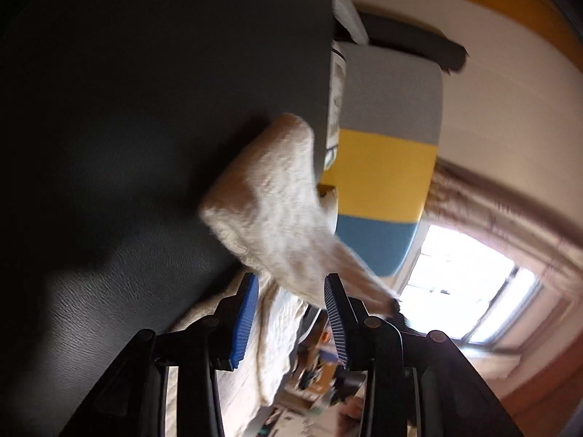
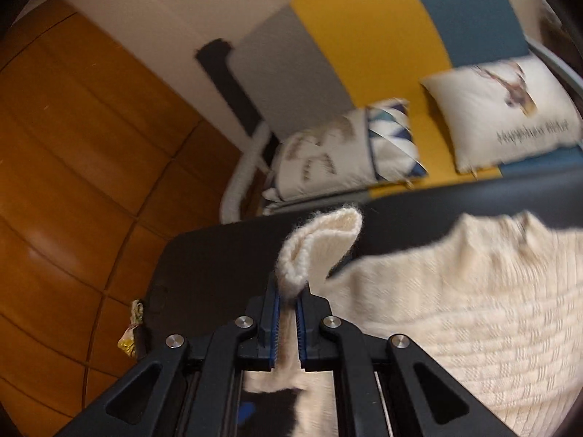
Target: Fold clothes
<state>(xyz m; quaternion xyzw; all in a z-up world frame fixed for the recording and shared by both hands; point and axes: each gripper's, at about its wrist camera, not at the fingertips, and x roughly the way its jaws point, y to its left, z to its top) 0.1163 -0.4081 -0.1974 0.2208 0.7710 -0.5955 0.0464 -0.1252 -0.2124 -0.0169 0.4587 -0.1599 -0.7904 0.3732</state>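
Sweater (image 2: pixel 455 309) edge pinched in right tool (image 2: pixel 288 306); left tool (image 1: pixel 291 313) agape, empty, sweater just ahead.

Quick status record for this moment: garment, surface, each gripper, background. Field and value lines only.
garment: cream knit sweater, partly lifted off the surface, blurred by motion
surface: dark mat
right gripper: jaws shut on a folded edge of the sweater, which loops up beyond the fingertips
left gripper: jaws apart, sweater fabric just ahead of and between them; contact unclear
background: grey, yellow and blue panel, two printed pillows, wooden wall, bright window
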